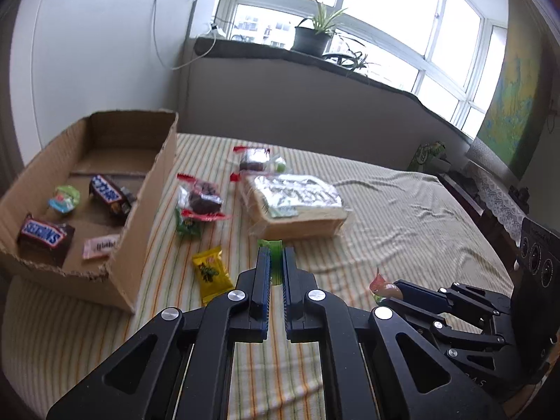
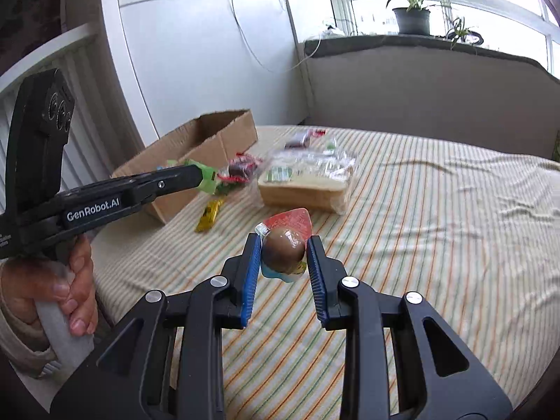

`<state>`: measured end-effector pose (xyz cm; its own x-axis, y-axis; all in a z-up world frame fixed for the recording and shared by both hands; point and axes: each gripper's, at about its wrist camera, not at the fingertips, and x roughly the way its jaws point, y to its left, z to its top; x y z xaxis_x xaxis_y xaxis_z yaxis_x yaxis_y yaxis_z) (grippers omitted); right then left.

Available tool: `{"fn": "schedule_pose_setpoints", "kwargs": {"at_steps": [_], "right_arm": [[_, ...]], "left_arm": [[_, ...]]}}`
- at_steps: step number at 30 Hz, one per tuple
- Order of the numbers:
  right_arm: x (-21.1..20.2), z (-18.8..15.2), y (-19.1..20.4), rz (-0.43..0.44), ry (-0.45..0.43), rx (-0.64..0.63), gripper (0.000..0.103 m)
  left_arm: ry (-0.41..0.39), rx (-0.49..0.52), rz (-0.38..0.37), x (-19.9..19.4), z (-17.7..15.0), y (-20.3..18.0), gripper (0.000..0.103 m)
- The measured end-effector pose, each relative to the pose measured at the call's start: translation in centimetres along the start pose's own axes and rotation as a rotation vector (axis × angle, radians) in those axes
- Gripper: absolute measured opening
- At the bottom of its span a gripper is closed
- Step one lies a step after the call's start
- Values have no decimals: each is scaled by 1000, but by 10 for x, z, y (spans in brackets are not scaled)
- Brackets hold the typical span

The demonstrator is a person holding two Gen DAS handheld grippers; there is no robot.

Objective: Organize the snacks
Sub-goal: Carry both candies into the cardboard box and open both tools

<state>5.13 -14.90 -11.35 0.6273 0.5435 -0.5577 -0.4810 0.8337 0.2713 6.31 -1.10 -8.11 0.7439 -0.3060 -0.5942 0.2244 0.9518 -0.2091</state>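
- Currently left gripper [image 1: 276,262] pinches a thin green packet [image 1: 275,257] by its edge; could slip before reaching the box [image 1: 147,189].
- Right gripper [image 2: 284,255] clamps a rounded jelly cup [image 2: 284,248], seemingly; curved sides may squirt out above the bed [image 2: 437,217].

- "snickers", white letters on blue: on the near bar [image 1: 45,236] in the box [image 1: 140,217], seen upside down.
- "snickers" again, partly readable: on the far bar [image 1: 108,194] in the same box, turned at an angle.
- "genrobot.ai", white on black: on the side of the left gripper [image 2: 204,175], in the right wrist view.
- pink wrapper [image 1: 99,246] in the box: dark print, too blurred to read.
- yellow packet [image 1: 211,273] on the bed: black print, not legible.
- bread bag [image 1: 297,206]: green-and-white label, not legible.
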Motion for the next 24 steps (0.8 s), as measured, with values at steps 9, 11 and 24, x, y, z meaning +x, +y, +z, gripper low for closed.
{"fn": "schedule_pose_setpoints", "kwargs": {"at_steps": [9, 11, 24], "right_arm": [[-50, 41, 13, -56, -136, -29, 28], [-52, 42, 17, -61, -130, -35, 28], [15, 65, 101, 14, -40, -154, 28]], "left_arm": [[-182, 108, 15, -60, 31, -24, 5], [-199, 116, 23, -69, 31, -23, 5], [-252, -24, 90, -100, 13, 63, 5]]}}
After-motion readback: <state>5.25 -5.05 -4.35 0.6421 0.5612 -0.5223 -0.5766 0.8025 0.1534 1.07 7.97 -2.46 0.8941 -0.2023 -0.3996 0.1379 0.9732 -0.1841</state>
